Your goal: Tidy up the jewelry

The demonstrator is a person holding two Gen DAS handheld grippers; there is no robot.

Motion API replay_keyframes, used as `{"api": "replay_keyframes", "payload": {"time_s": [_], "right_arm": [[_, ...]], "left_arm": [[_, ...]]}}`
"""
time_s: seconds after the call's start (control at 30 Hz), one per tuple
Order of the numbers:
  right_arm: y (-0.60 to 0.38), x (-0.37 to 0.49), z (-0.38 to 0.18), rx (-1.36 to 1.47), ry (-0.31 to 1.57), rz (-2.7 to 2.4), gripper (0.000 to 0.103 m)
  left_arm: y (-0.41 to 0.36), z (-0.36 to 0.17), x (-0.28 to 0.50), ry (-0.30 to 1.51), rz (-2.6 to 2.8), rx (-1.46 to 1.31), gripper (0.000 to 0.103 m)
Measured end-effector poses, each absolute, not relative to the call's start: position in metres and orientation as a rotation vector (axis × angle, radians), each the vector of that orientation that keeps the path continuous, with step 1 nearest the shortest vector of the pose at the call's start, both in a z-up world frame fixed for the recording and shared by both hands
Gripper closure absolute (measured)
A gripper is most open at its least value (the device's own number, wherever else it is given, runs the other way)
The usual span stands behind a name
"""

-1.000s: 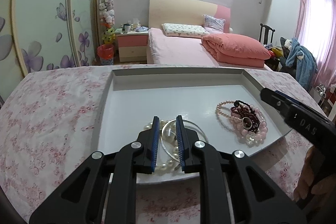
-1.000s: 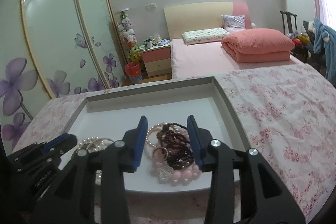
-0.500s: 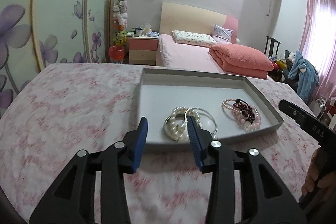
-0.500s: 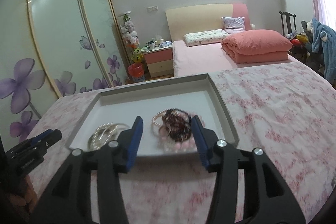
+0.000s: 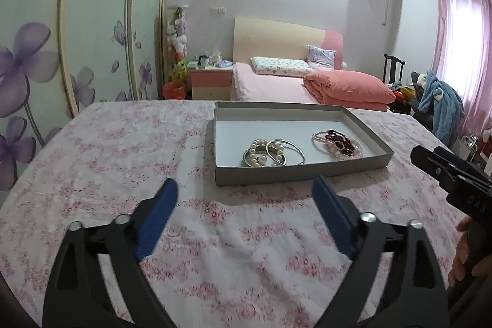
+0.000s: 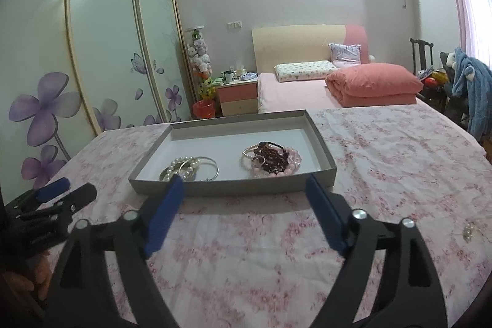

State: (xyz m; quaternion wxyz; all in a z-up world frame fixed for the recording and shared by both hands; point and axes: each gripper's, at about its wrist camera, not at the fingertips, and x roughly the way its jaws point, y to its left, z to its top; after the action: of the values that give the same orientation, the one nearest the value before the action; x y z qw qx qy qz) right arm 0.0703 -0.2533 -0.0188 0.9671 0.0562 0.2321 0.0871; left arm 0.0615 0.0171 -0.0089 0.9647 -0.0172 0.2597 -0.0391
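A grey shallow tray (image 5: 301, 171) (image 6: 319, 140) lies on the pink floral cloth. In it, a pearl strand with silver bangles (image 5: 270, 154) (image 6: 192, 169) lies at the left, and a heap of pink and dark red bead bracelets (image 5: 338, 143) (image 6: 272, 160) at the right. My left gripper (image 5: 244, 199) is open and empty, held back from the tray's near wall. My right gripper (image 6: 244, 189) is open and empty, also short of the tray. A small shiny piece of jewelry (image 6: 468, 231) lies on the cloth at the right.
The cloth-covered table (image 5: 123, 149) spreads wide on all sides of the tray. The right gripper's tip shows in the left wrist view (image 5: 442, 168), the left gripper's in the right wrist view (image 6: 55, 195). Behind are a bed, a wardrobe and a chair.
Both grippers have pulled back from the tray and opened wide. The left gripper let go of the pearls and bangles, which stay in the tray.
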Motion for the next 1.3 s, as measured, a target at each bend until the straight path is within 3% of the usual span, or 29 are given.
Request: {"api": "replay_keyframes", "payload": {"time_s": [0.17,0.73,1.3], "right_arm": [[-0.248,0.055,-0.018,0.073,0.438,0.148,0.004],[-0.250,0.013,-0.018,0.072,0.323,0.133,0.004],[-0.250,0.017,-0.019,0.088,0.341,0.129,0.004]], "left_arm": [[0.013,-0.007,0.051,0.508,-0.083,-0.038,0.005],[0.014,-0.006,0.027,0.449,-0.043,-0.037,0.002],[0.014,-0.006,0.024,0.453,-0.035,-0.041,0.002]]}}
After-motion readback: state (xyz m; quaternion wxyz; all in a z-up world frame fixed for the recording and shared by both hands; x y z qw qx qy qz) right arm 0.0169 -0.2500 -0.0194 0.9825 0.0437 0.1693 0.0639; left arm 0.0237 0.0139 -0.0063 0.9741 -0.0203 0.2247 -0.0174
